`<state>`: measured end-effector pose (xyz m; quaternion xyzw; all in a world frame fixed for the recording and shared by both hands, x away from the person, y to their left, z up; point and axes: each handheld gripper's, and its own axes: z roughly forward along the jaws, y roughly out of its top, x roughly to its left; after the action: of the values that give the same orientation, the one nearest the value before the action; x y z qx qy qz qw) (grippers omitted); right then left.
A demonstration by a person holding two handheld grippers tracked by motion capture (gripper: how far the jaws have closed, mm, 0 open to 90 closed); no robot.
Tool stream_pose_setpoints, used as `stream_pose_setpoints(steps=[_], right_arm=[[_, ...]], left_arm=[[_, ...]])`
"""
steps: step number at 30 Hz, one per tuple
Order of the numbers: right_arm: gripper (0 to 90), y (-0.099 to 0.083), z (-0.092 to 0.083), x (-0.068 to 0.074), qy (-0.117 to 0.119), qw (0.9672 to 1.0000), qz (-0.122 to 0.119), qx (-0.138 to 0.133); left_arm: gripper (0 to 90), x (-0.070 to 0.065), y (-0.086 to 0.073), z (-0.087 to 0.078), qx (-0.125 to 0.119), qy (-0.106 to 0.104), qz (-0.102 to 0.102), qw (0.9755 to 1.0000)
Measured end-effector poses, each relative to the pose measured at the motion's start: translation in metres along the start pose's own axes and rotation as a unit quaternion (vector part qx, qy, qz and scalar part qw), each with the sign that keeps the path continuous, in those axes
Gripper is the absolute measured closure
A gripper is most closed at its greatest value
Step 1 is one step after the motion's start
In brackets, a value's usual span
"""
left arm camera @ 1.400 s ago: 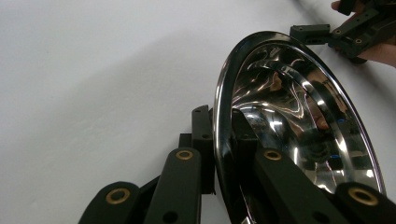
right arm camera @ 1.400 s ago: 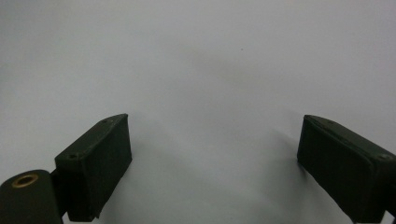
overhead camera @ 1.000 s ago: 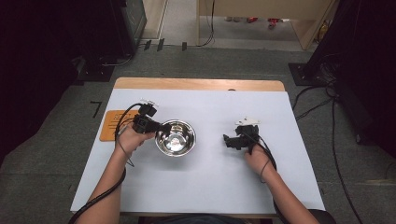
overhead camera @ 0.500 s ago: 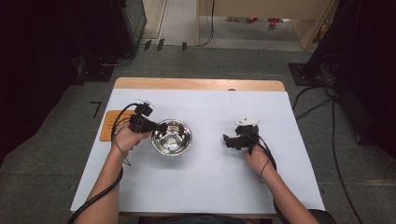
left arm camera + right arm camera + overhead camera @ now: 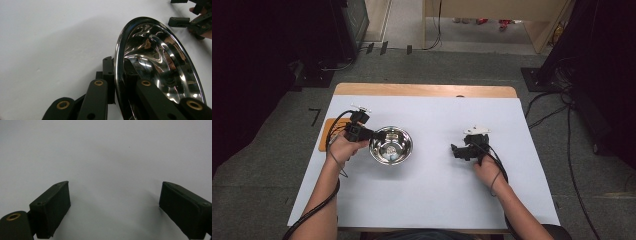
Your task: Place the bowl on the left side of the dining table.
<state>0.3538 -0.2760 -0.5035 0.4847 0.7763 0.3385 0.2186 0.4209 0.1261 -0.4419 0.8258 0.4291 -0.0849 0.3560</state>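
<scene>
Gripping the near-left rim of a shiny steel bowl (image 5: pixel 391 145), the left hand-held gripper (image 5: pixel 371 136) has its two black jaws pinched together on the thin metal edge, one jaw outside the wall and one inside, as the left gripper view shows close up on the bowl (image 5: pixel 160 65). The bowl sits on the pale tabletop (image 5: pixel 432 200), left of the middle, and its polished inside holds nothing but reflections; from the left gripper view it looks tipped, though whether its base is fully down on the surface cannot be told. Just left of the left hand, at the tabletop's left edge, lies a flat orange mat (image 5: pixel 325 135), partly hidden behind the gripper and its cable. The right hand-held gripper (image 5: pixel 457 150) rests well apart from the bowl, on the right half of the tabletop, pointing toward the bowl with its jaws spread wide and nothing between them; the right gripper view shows its two dark pads (image 5: pixel 51 207) standing far apart over the bare white surface (image 5: pixel 110 157). In the left gripper view, that same right hand-held gripper (image 5: pixel 186 11) appears far off at the upper right corner, beyond the bowl's rim.
</scene>
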Motion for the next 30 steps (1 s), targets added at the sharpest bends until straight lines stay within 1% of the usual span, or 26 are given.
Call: stream_pose_setpoints(steps=[4, 8, 13, 30], right_arm=[[9.7, 0.0, 0.0, 0.0, 0.0, 1.0, -0.001, -0.001], [9.7, 0.0, 0.0, 0.0, 0.0, 1.0, 0.0, 0.0], [9.7, 0.0, 0.0, 0.0, 0.0, 1.0, -0.001, -0.001], [9.8, 0.0, 0.0, 0.0, 0.001, 1.0, 0.001, 0.0]], left_arm=[[85.4, 0.003, -0.001, -0.003, -0.004, 0.001, -0.003, 1.0], [85.4, 0.006, -0.002, -0.006, -0.009, 0.004, -0.012, 0.9999], [85.4, 0.01, -0.004, -0.009, -0.01, 0.01, -0.017, 0.9998], [85.4, 0.021, -0.008, -0.017, -0.021, 0.019, -0.037, 0.9989]])
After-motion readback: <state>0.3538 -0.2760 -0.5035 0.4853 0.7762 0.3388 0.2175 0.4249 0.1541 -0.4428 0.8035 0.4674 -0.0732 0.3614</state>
